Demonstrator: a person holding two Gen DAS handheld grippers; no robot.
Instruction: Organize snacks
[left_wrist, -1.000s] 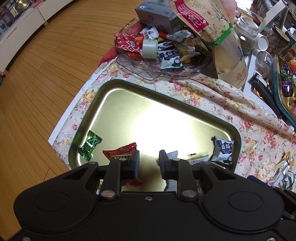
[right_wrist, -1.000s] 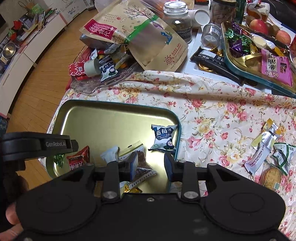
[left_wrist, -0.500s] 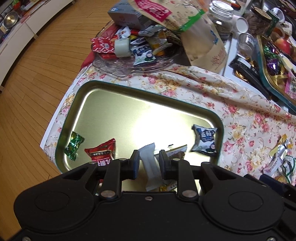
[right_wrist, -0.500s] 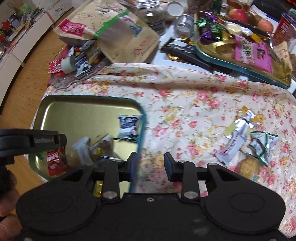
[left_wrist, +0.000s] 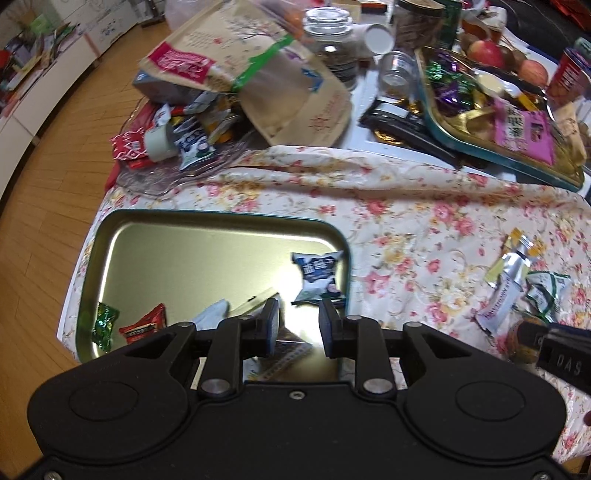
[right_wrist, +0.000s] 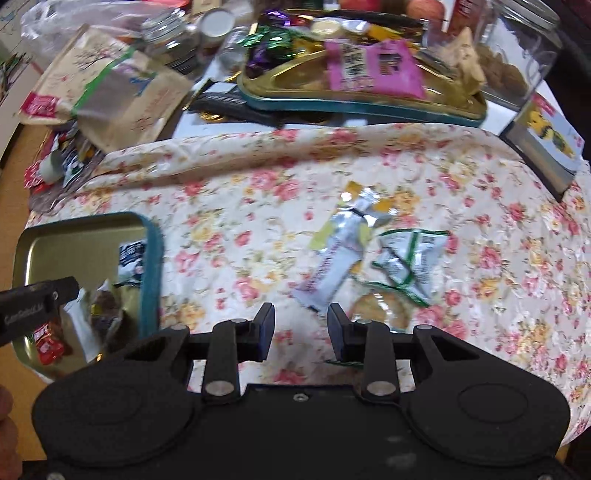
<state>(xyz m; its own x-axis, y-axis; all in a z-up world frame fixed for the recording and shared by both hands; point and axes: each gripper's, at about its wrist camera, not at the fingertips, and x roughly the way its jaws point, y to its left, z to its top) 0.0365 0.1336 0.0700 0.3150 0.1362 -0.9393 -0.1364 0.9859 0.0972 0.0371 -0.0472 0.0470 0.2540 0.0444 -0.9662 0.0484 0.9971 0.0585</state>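
Note:
A gold tray with a teal rim (left_wrist: 221, 216) holds a green candy (left_wrist: 105, 325), a red packet (left_wrist: 144, 326), a white packet (left_wrist: 212, 314), a blue-white packet (left_wrist: 317, 275) and a brownish packet (left_wrist: 291, 350). My left gripper (left_wrist: 298, 325) hangs over the tray's right end, its jaws opening, with nothing gripped between them. My right gripper (right_wrist: 301, 328) stands open and empty over the floral cloth (right_wrist: 258, 192). Just beyond it lie a long silver-white packet (right_wrist: 343, 254), a green-white packet (right_wrist: 410, 258) and a round cookie (right_wrist: 380, 310). The tray (right_wrist: 151, 258) sits to its left.
A glass dish (left_wrist: 166, 177) piled with snacks and a big paper bag (left_wrist: 258, 85) stand behind the tray. A second tray (left_wrist: 498, 155) of candies, jars (left_wrist: 328, 40) and apples fill the back right. A blue box (right_wrist: 546, 147) stands at right. The table edge and wood floor lie left.
Both grippers have moved right: the left from the tray's left part to its right end, the right from over the tray to the cloth by the loose snacks. The left jaws stand slightly wider.

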